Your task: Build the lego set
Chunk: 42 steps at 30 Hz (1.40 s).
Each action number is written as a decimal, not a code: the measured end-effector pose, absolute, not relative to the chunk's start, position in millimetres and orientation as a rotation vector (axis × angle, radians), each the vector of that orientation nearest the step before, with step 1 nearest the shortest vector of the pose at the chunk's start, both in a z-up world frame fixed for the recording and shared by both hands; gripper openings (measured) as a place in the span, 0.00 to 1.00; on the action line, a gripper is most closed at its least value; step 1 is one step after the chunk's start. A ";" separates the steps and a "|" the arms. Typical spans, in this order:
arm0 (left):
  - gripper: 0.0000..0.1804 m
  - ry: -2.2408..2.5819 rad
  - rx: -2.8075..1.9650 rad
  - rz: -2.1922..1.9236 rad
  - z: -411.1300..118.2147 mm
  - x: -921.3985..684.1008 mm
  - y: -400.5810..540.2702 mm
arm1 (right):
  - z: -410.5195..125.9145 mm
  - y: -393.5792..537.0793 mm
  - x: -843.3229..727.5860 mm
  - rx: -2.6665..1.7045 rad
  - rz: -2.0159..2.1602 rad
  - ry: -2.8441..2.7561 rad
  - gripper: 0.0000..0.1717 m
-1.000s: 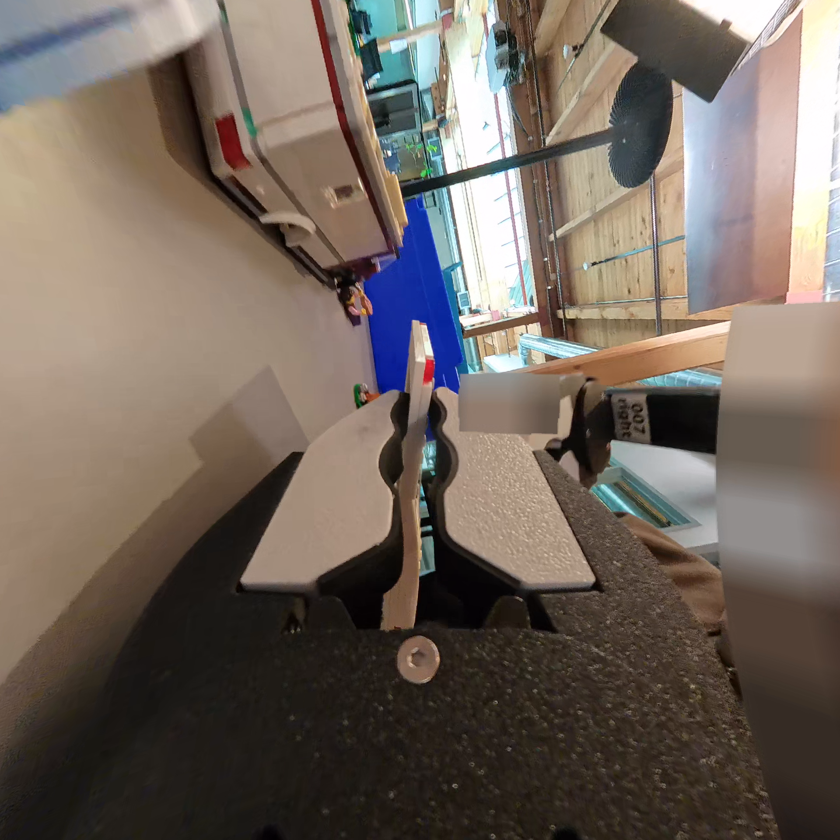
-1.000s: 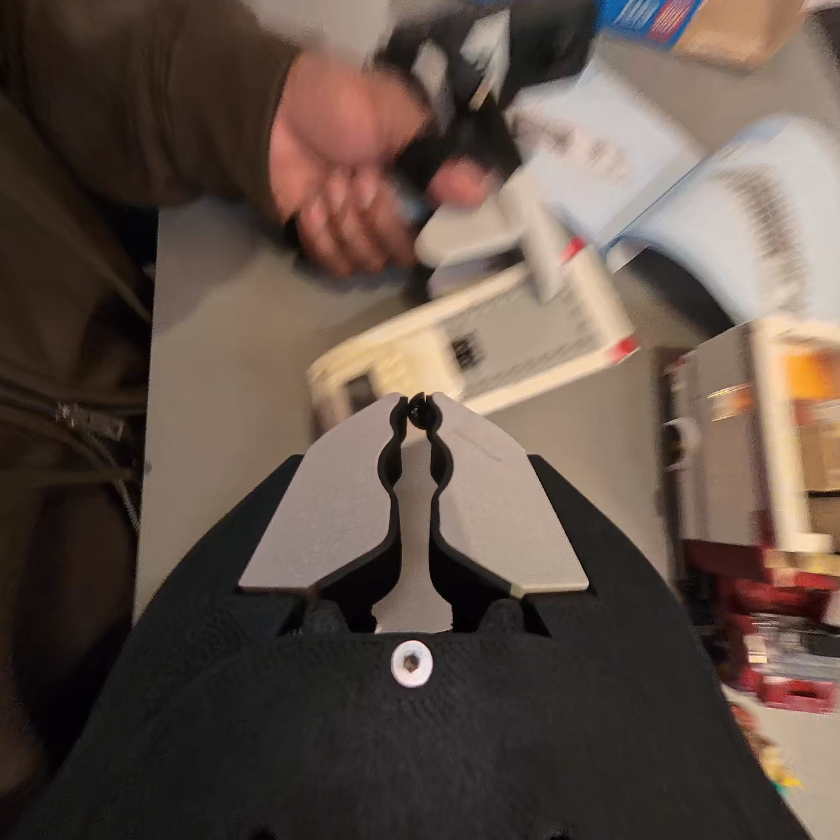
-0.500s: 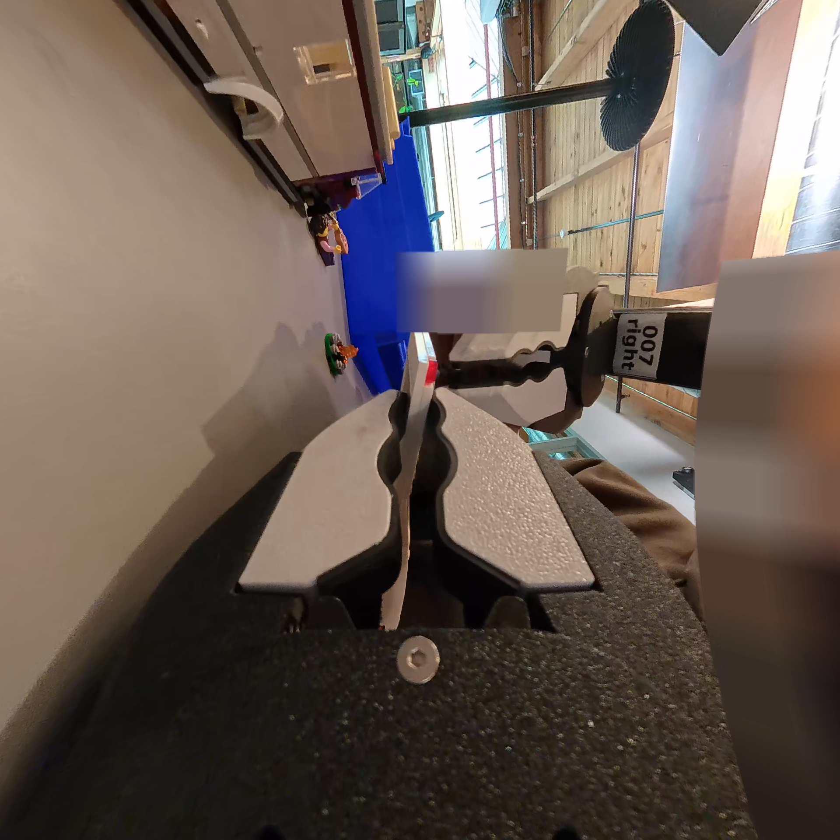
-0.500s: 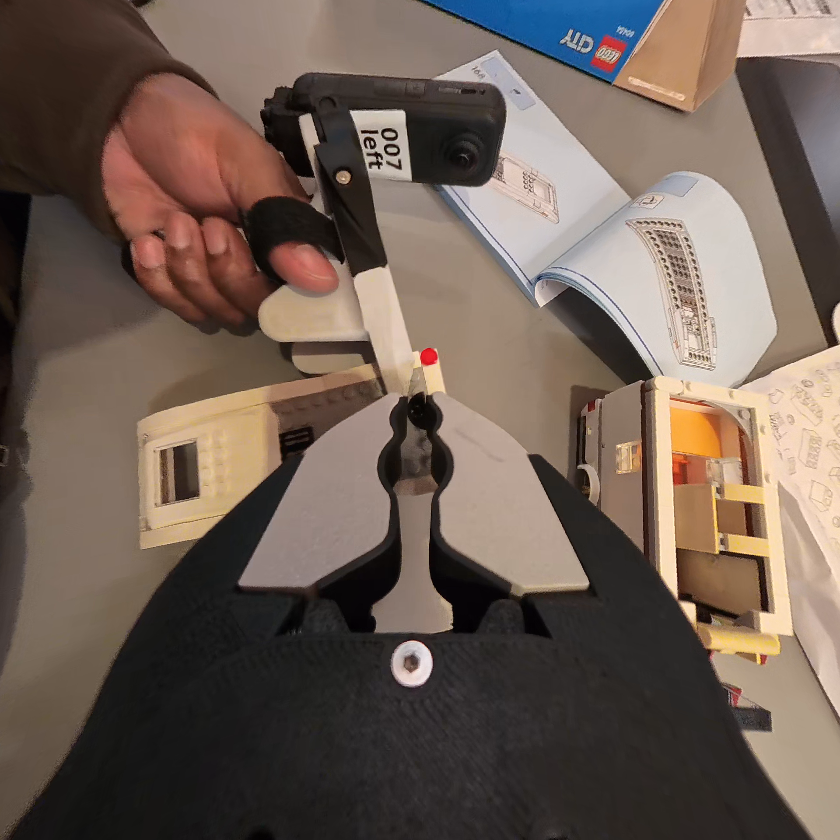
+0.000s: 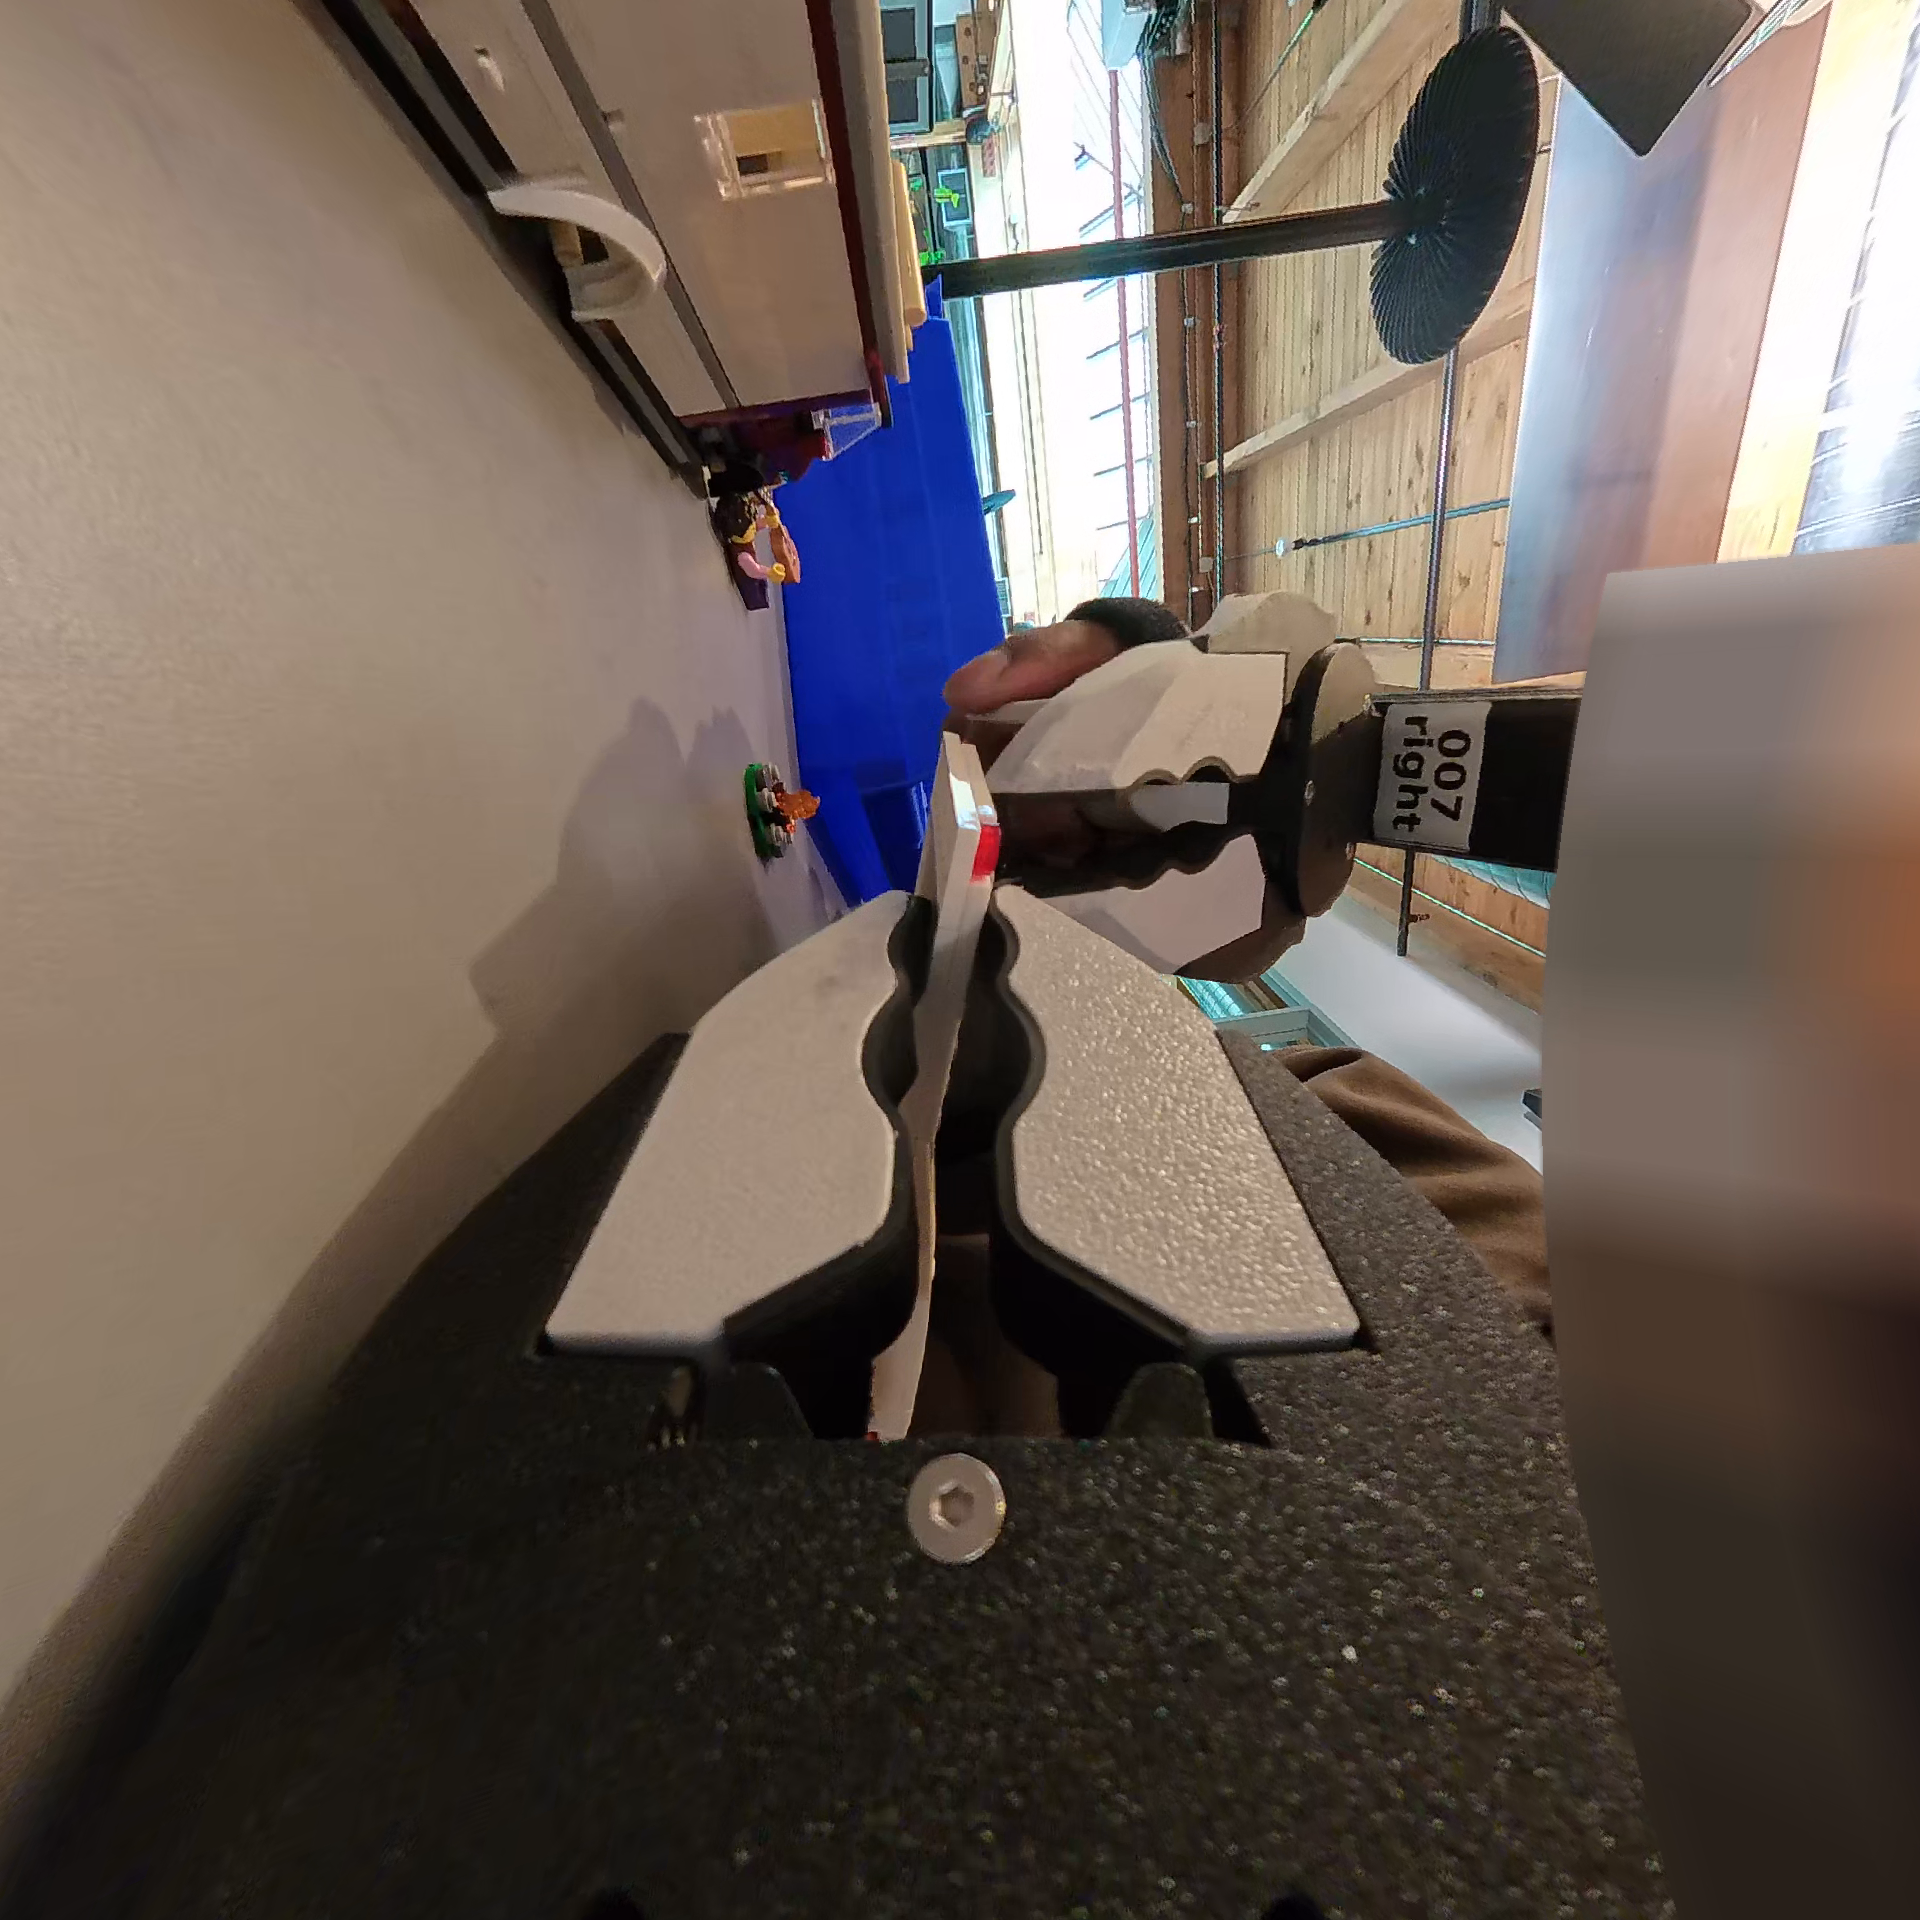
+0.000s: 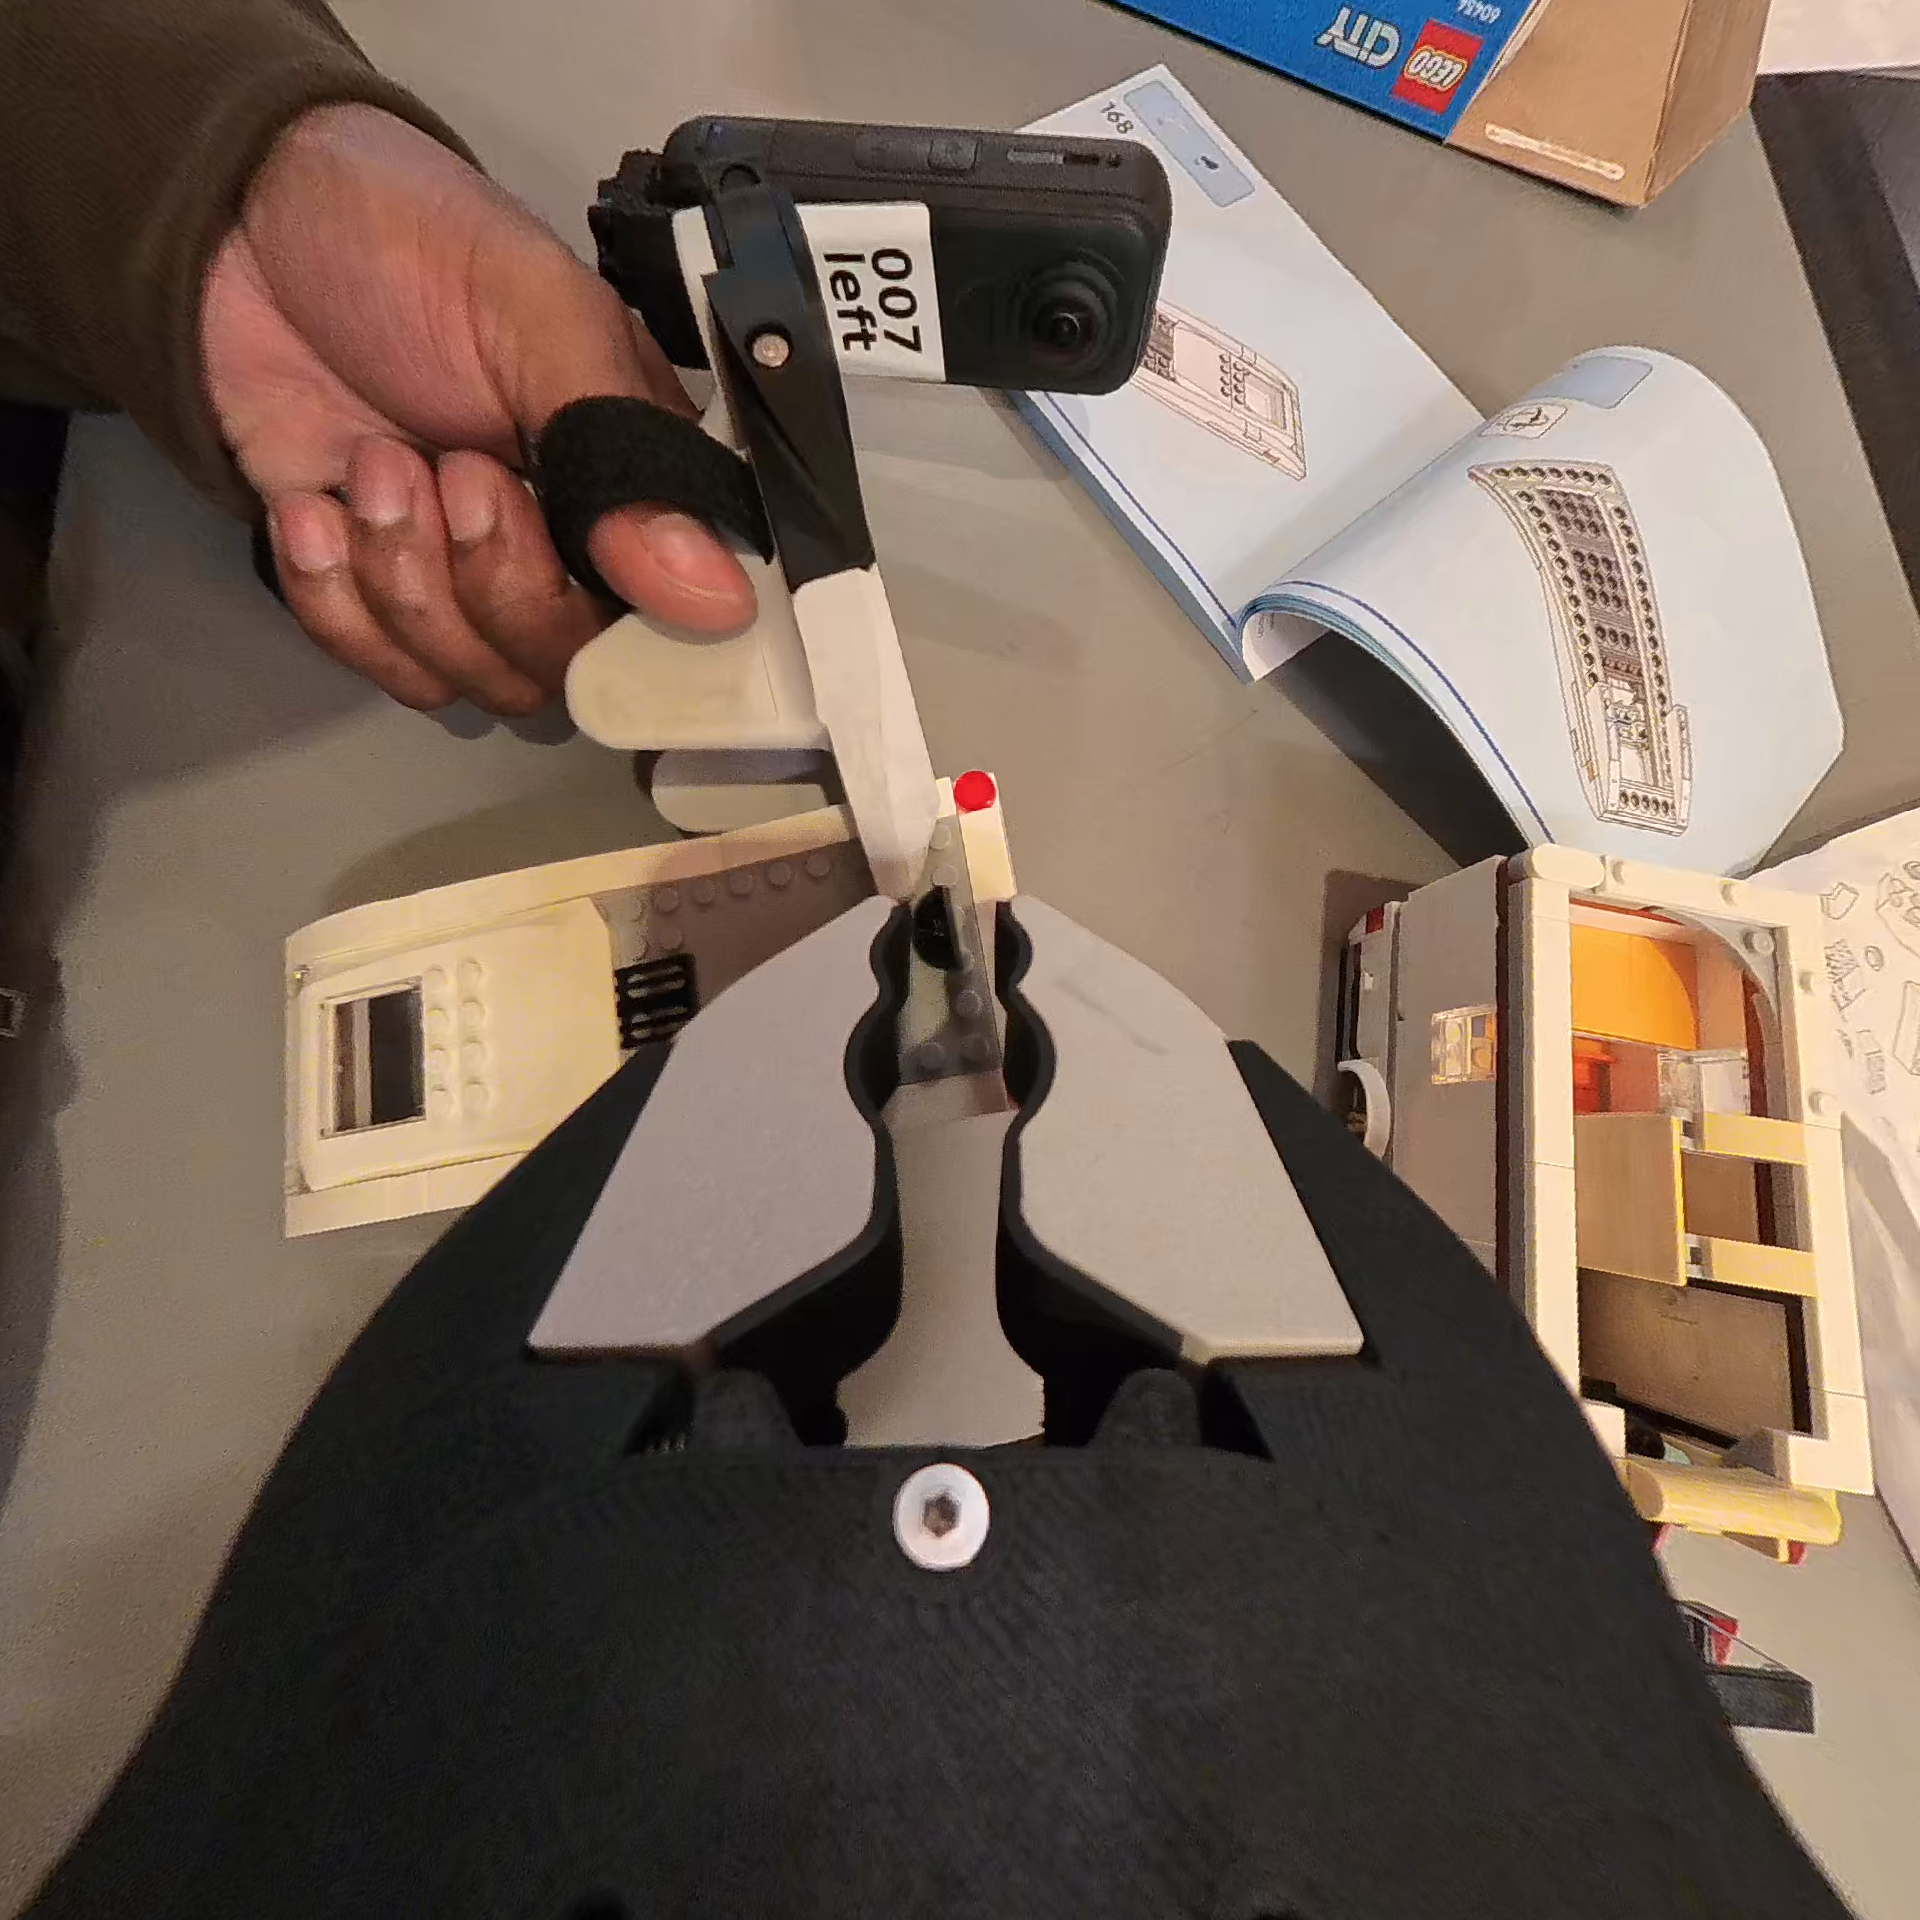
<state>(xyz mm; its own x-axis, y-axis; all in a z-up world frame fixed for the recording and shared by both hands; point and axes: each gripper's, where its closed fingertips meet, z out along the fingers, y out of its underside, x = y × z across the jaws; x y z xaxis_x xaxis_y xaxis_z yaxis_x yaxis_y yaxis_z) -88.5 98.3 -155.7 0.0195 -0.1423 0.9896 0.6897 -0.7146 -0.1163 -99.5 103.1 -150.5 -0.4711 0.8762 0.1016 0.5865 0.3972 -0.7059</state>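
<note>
My left gripper (image 5: 951, 914) is shut on a cream-white and grey brick-built panel (image 5: 940, 1039), which shows edge-on between its pads. The right wrist view shows the same panel (image 6: 499, 1029) flat-on, with a window opening, a black grille and a red stud (image 6: 975, 792) at its corner. There the left gripper's fingers (image 6: 883, 769) clamp the panel's edge, held by a person's hand (image 6: 416, 436). My right gripper (image 6: 943, 914) is open over the panel's grey studded strip. A small black round piece (image 6: 930, 940) lies on that strip between the pads, and the right pad stands clear of it.
A brick-built vehicle body (image 6: 1621, 1143) stands to the right on the grey table (image 6: 1195, 727). An open instruction booklet (image 6: 1507, 582), a blue box (image 6: 1455, 62) and a parts sheet (image 6: 1881, 987) lie beyond. The left wrist view shows a minifigure (image 5: 764, 535) and a small green piece (image 5: 774, 816).
My right gripper came in to the held panel with the small black piece pinched at its tips. Its jaws have since opened, and the black piece now sits on the grey strip. The left grasp is unchanged.
</note>
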 end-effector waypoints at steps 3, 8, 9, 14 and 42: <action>0.05 -0.562 -1.695 -1.760 -155.6 -88.5 98.3 | -150.0 103.8 -99.6 -1.265 0.850 -2.182 0.10; 0.05 -0.552 -1.702 -1.753 -155.7 -87.4 98.0 | -149.8 106.9 -99.1 -1.308 0.885 -2.157 0.11; 0.05 -0.546 -1.706 -1.751 -155.8 -86.8 97.9 | -150.0 107.1 -98.6 -1.317 0.895 -2.158 0.11; 0.05 -0.508 -1.730 -1.737 -155.7 -83.6 96.5 | -152.7 104.9 -94.1 -1.361 0.956 -2.205 0.13; 0.05 -0.193 -1.794 -1.709 -140.5 -58.3 81.9 | -145.9 87.5 -67.3 -1.673 1.393 -2.301 0.11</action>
